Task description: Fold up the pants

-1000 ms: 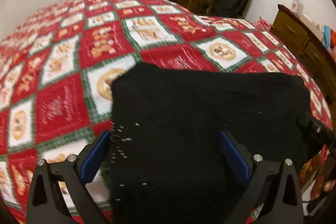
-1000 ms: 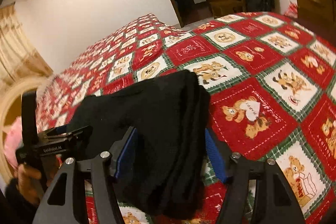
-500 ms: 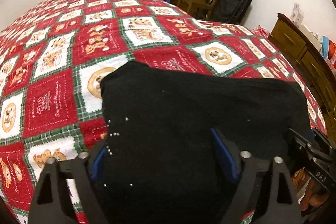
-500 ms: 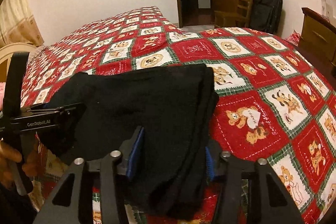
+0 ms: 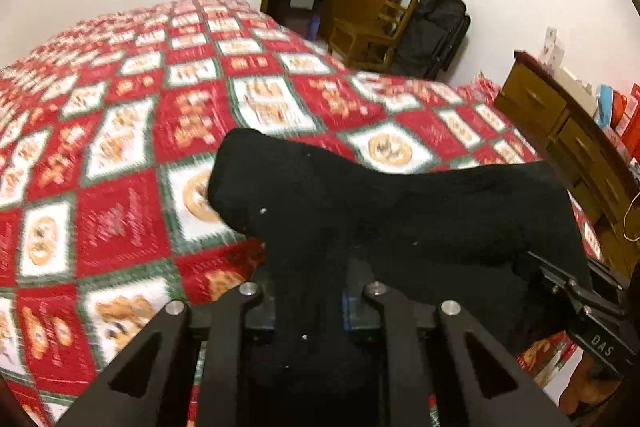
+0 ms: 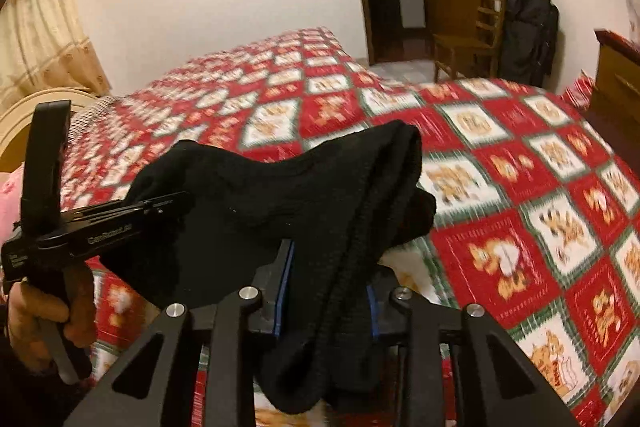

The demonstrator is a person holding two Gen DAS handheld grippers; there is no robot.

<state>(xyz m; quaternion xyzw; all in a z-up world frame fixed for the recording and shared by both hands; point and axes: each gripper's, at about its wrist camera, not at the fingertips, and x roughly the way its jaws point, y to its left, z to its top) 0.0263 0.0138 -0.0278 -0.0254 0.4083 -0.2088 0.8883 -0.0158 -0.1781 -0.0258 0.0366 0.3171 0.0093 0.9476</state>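
The black pants (image 5: 400, 211) are folded into a thick bundle and held up above the red patterned bedspread (image 5: 120, 163). My left gripper (image 5: 310, 303) is shut on the bundle's near left end. My right gripper (image 6: 326, 291) is shut on its near right end, where the folded layers (image 6: 360, 203) hang over the jaws. The left gripper also shows at the left of the right wrist view (image 6: 100, 223), and the right gripper at the right edge of the left wrist view (image 5: 580, 303). The fabric sags between the two grips.
The bed fills most of both views. A wooden dresser (image 5: 560, 123) stands along the right side. A wooden chair (image 5: 372, 35) and a black bag (image 5: 436, 31) stand by the open door beyond the bed. A curtain (image 6: 40, 39) hangs at far left.
Both grippers have closed on the near edge of the pants and lifted it off the bed. The flat bundle now bunches and sags between them.
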